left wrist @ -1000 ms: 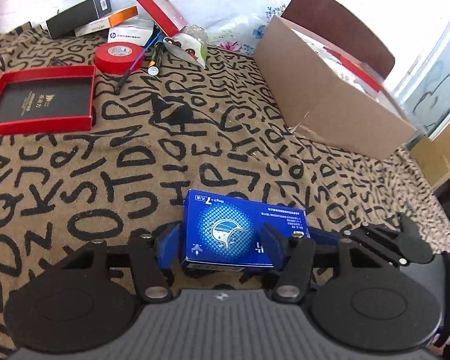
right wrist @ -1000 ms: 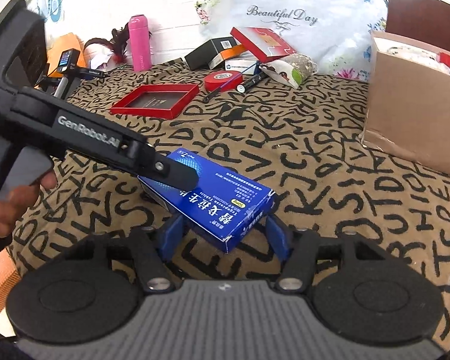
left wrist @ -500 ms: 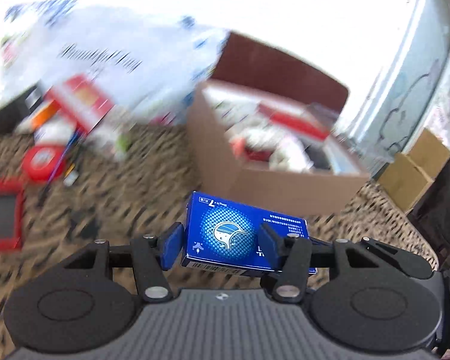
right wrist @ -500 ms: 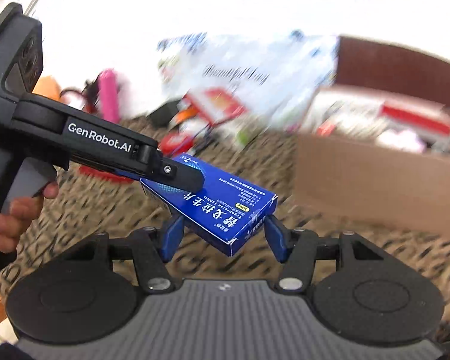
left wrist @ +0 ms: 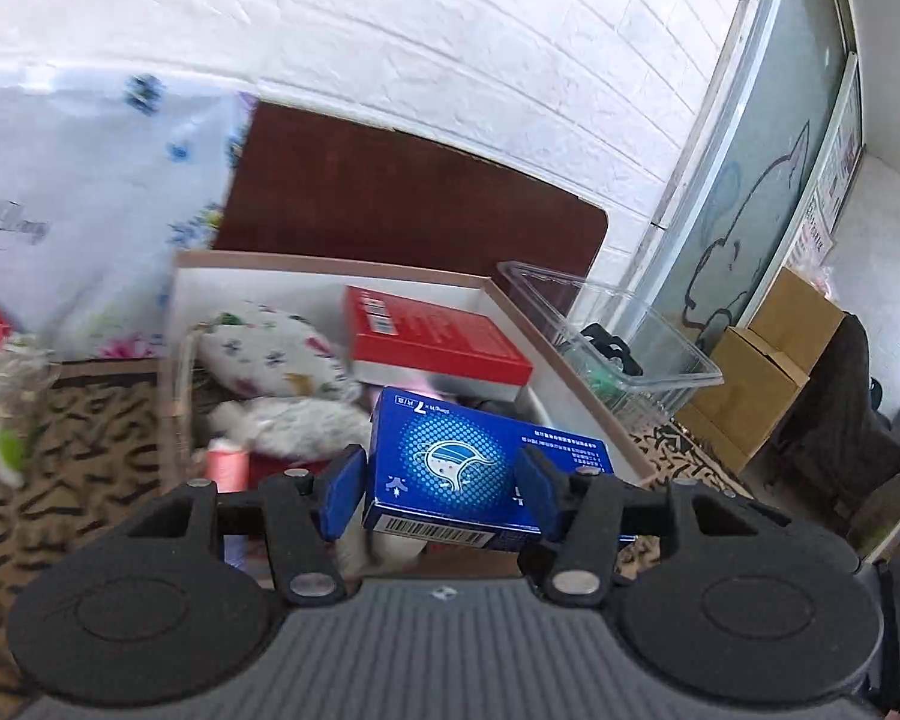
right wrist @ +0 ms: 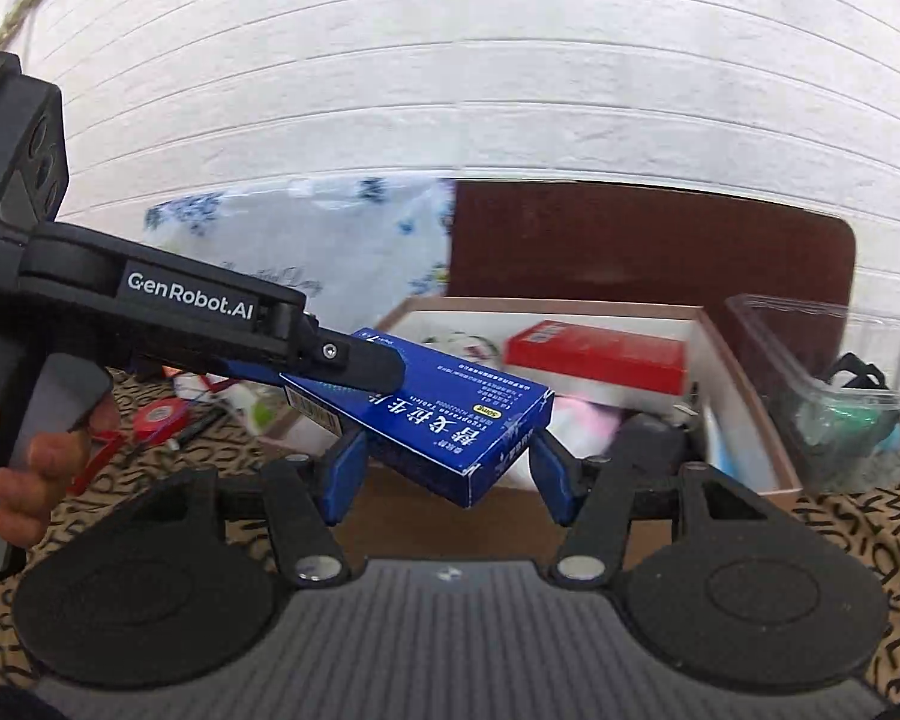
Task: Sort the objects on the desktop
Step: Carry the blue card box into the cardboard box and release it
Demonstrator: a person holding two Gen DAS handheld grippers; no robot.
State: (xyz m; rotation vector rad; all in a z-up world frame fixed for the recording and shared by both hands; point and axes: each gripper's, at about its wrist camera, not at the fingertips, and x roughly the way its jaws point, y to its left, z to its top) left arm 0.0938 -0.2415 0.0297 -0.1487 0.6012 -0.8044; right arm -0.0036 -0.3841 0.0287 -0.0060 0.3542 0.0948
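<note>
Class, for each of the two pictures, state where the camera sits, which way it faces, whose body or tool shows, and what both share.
Left wrist: sits on the left gripper, facing the open cardboard box; only its own fingers show.
Right wrist: sits on the right gripper, facing the same box; the left gripper and the person's hand show.
Shared: the blue rectangular carton, the red flat box, the clear plastic tub.

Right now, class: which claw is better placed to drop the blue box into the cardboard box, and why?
Left. The left claw grips the blue box above the cardboard box; the right claw only frames it.
</note>
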